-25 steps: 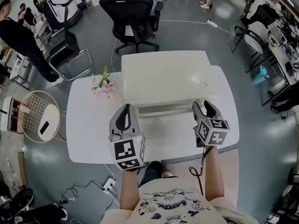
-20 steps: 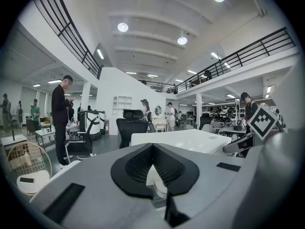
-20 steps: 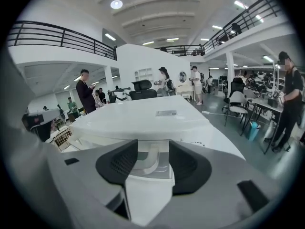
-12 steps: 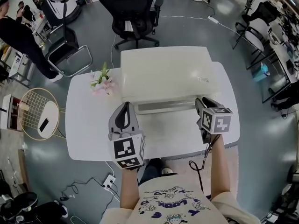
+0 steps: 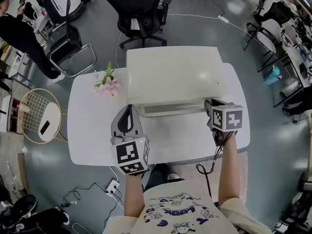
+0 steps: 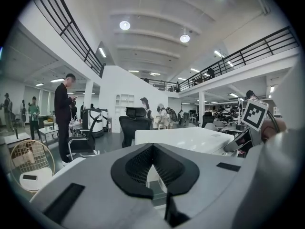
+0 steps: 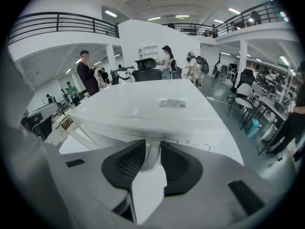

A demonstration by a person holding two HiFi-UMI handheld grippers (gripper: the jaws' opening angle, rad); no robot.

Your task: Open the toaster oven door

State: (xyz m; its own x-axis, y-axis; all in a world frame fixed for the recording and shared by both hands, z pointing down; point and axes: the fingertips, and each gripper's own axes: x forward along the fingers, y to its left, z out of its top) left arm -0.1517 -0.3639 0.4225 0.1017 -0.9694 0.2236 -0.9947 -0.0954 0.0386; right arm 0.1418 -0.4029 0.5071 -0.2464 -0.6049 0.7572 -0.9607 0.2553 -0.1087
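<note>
The oven (image 5: 173,74) sits at the far middle of the white tabletop (image 5: 92,130), with its front facing me. Its handle (image 5: 168,109) is a pale bar running along the top of the door.

My right tool (image 5: 210,106) is angled down onto the right end of that bar. Its jaws have just been closing. In the right gripper view the bar stands between the pads and fills the gap, so I read it as gripped at a narrow setting. My left tool (image 5: 127,112) hangs over bare tabletop just before the oven's left front. Its jaws are together with nothing in them.

The handle looks rigid and smooth. A glossy bar like that could slip through the pads if I pull at an angle. Holding it at one end may also twist the door a little, and nearer the middle would pull more evenly. I expect the door to hinge at the bottom and drop toward me, so the pull should curve out and down rather than run straight back. The oven looks boxy and not very heavy, so it may slide on the slick top if the latch is stiff. My free left tool could brace it.

The strip of tabletop between the oven and my edge is bare, and the door will need most of it. My left tool is close to that swing and should stay clear. The flowers (image 5: 107,86) stand near the oven's left side, out of the door's way.
</note>
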